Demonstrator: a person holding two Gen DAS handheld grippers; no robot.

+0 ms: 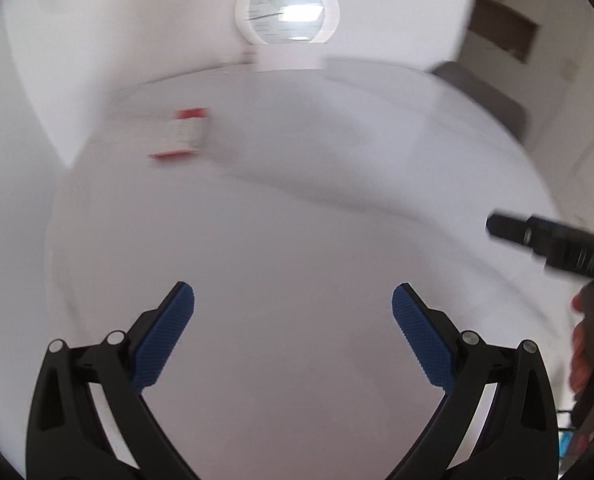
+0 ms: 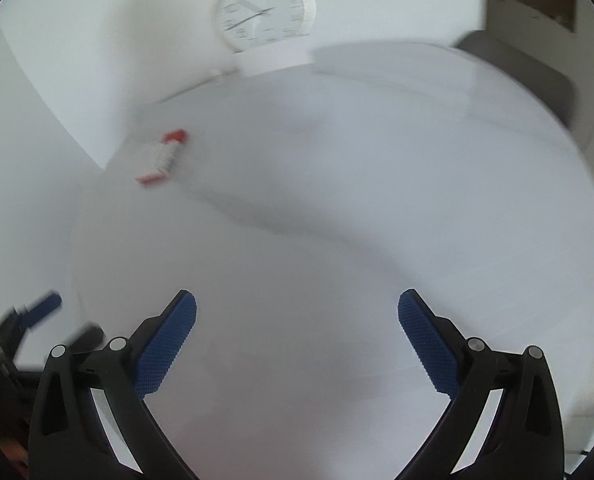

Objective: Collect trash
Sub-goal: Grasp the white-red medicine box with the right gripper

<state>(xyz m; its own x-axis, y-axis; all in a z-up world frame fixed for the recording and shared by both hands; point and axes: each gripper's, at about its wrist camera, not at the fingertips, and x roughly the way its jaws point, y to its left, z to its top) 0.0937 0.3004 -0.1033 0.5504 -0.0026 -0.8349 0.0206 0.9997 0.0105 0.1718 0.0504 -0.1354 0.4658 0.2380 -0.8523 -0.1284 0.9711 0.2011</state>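
Left wrist view blurs the red-and-white wrapper (image 1: 181,134) beyond recognition; left gripper (image 1: 293,300) and right gripper (image 2: 297,306) gape wide, empty.

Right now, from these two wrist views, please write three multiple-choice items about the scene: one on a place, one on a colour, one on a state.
1. Where does the red-and-white packet lie?
A. far left of the white table
B. between the right gripper's fingers
C. against the clock's base

2. What colour are the finger pads?
A. green
B. blue
C. yellow

3. How is the left gripper?
A. shut on the packet
B. shut, empty
C. open, empty

Answers: 1 A, it lies far left, apart from the clock; 2 B, textured blue shows; 3 C, only bare table shows between its fingers.
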